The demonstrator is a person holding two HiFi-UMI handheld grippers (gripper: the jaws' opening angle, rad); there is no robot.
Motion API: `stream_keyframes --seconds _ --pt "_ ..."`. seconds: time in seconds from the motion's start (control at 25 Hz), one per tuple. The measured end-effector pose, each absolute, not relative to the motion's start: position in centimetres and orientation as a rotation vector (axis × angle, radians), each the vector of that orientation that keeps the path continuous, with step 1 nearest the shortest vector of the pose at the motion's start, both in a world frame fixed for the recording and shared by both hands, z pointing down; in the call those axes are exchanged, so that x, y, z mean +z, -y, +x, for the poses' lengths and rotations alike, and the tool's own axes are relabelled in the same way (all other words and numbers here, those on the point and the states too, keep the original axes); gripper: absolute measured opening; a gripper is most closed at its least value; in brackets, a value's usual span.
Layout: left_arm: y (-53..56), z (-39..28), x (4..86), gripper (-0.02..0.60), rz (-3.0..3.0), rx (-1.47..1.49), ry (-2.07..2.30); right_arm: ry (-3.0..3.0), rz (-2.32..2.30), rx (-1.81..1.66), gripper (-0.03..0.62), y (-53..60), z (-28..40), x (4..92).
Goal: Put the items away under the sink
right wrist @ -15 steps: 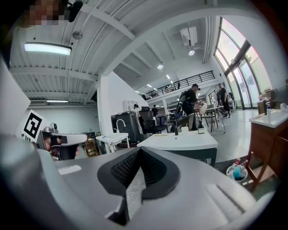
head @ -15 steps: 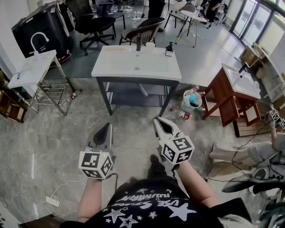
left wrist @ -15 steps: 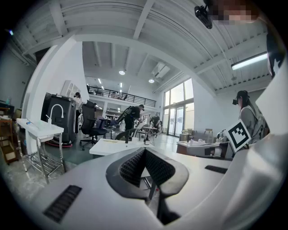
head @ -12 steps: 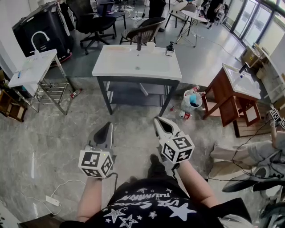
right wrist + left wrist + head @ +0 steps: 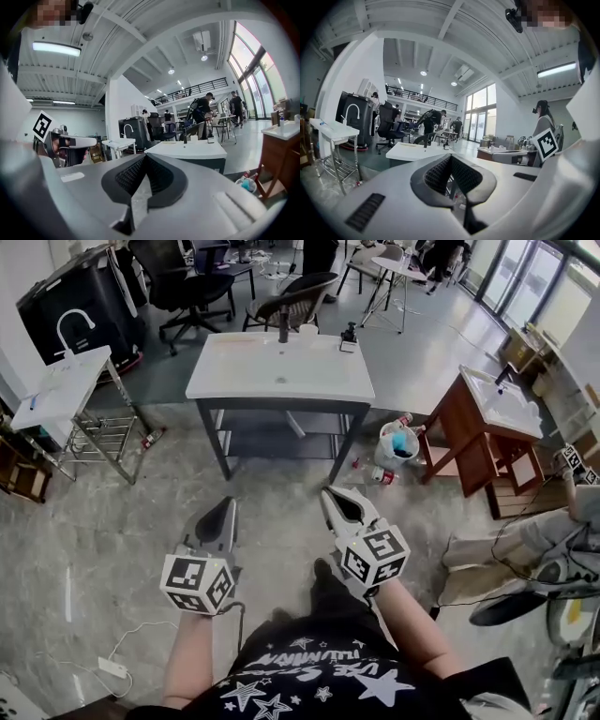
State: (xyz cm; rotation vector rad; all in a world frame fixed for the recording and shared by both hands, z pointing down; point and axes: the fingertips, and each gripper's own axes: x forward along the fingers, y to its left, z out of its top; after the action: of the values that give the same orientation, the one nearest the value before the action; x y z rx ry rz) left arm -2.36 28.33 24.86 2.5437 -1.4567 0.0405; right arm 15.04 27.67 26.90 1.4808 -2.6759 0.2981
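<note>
The white sink (image 5: 281, 367) on a dark metal frame stands ahead of me in the head view, with a low shelf (image 5: 281, 434) under it. On its rim stand a dark faucet (image 5: 283, 328), a cup (image 5: 307, 331) and a soap dispenser (image 5: 348, 334). To its right on the floor are a white bucket (image 5: 397, 443) holding blue things and a lying bottle (image 5: 373, 472). My left gripper (image 5: 223, 512) and right gripper (image 5: 335, 497) hover over the floor short of the sink, both shut and empty. The sink (image 5: 415, 151) (image 5: 192, 149) shows beyond the jaws in both gripper views.
A small white sink on a wire rack (image 5: 61, 381) stands at left, with a bottle (image 5: 150, 439) on the floor beside it. A wooden vanity (image 5: 497, 427) stands at right. Someone's legs (image 5: 530, 554) lie on the floor at right. Chairs (image 5: 281, 301) stand behind the sink.
The view has shifted a little, so the sink sits slightly left and the bottle by the bucket shows more fully. Both grippers keep their pose and stay shut.
</note>
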Motion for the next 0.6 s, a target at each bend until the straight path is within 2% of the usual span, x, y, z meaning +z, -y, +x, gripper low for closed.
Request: stream_keyframes --seconds 0.28,0.6 --pt "-26.8 -0.4 26.6 0.009 2.538 0.060 1.374 2.617 1.595 0.409 0.003 -26.9 18.2 29.3" --pt "-21.9 0.6 28.1 0.009 2.508 0.128 1.366 2.618 1.669 0.555 0.005 -19.7 21.0 31.3"
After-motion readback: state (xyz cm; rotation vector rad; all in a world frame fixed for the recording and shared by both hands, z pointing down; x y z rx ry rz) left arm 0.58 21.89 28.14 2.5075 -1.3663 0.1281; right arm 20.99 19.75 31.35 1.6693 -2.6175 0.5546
